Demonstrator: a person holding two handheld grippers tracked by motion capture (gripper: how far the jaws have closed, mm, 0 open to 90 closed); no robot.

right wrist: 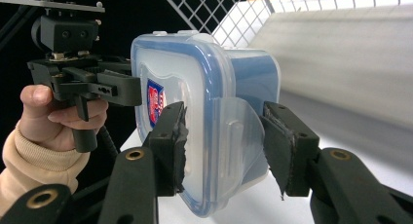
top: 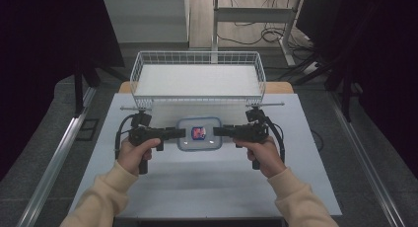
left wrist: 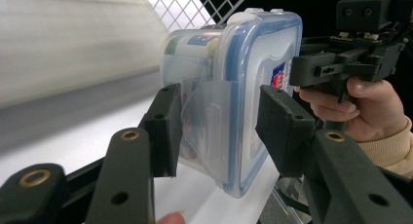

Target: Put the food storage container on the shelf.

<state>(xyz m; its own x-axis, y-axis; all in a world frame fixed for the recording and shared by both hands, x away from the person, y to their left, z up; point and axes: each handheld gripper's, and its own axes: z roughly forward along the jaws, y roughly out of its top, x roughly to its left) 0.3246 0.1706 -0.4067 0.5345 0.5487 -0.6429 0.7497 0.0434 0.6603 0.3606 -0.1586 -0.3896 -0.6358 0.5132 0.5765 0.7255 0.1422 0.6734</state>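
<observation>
A clear plastic food container [top: 198, 134] with a blue-sealed lid and a red and blue label is held level between both grippers, over the white table [top: 197, 187]. My left gripper [top: 181, 133] is shut on its left edge. In the left gripper view the container [left wrist: 229, 87] stands between the two black jaws of my left gripper [left wrist: 219, 95], over a side clasp. My right gripper [top: 217, 131] is shut on the opposite edge. In the right gripper view, my right gripper [right wrist: 224, 112] has one pad on the lid and one on the base of the container [right wrist: 209, 87].
A white wire basket [top: 143, 69] stands at the far side of the table, just behind the held container. Dark chairs and cables lie beyond it. The person's cream sleeves [top: 108, 192] come in from the near edge.
</observation>
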